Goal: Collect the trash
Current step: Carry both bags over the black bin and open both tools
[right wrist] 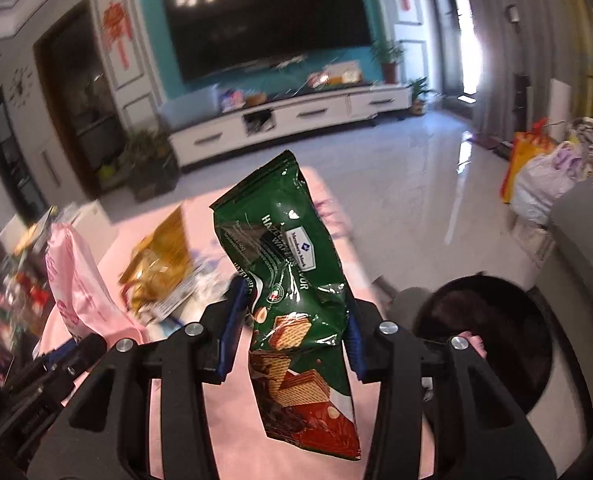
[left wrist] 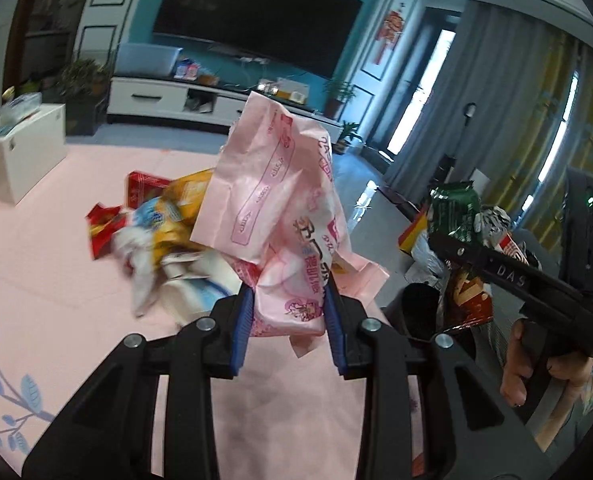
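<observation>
Pink table strewn with a heap of wrappers at the far left. Black bin just right of the table. Left gripper, jaws clenched on a crumpled pink bag, lifted above the table. Right gripper, jaws grasping a green wafer packet, near the bin.

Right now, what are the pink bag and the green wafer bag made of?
Pink bag in the left tool: looks like thin matte plastic film, soft crumples, little glare. Could be paper-like; hard to tell.
Green wafer bag in the right tool: glossy, probably foil-lined plastic, with sharp creases and bright highlights.
</observation>
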A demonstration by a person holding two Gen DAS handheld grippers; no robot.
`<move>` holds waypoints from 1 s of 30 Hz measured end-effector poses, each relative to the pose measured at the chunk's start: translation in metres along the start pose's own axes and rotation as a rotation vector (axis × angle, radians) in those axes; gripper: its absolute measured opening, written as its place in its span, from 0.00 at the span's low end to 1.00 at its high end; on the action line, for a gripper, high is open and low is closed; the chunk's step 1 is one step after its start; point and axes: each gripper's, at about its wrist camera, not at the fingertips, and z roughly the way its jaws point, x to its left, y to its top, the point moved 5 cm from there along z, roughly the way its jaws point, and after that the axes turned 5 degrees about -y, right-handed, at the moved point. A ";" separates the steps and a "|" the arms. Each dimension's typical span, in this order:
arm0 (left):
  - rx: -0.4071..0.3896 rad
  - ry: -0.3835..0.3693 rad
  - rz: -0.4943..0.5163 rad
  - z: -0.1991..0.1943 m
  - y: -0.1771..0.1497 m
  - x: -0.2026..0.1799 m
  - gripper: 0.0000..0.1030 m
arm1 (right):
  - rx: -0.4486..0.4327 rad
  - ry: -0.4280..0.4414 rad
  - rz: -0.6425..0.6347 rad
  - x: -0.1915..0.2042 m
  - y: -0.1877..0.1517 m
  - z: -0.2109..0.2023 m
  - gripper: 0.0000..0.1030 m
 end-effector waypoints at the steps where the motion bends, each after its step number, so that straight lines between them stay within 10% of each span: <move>1: 0.002 -0.010 0.007 0.007 0.004 -0.012 0.33 | -0.019 -0.016 0.020 -0.010 0.003 -0.007 0.43; 13: 0.093 -0.128 0.108 0.068 -0.006 -0.107 0.33 | -0.070 -0.211 0.245 -0.119 -0.003 -0.028 0.43; 30: 0.371 -0.232 0.238 0.184 -0.074 -0.209 0.33 | 0.111 -0.301 0.562 -0.239 -0.059 0.009 0.43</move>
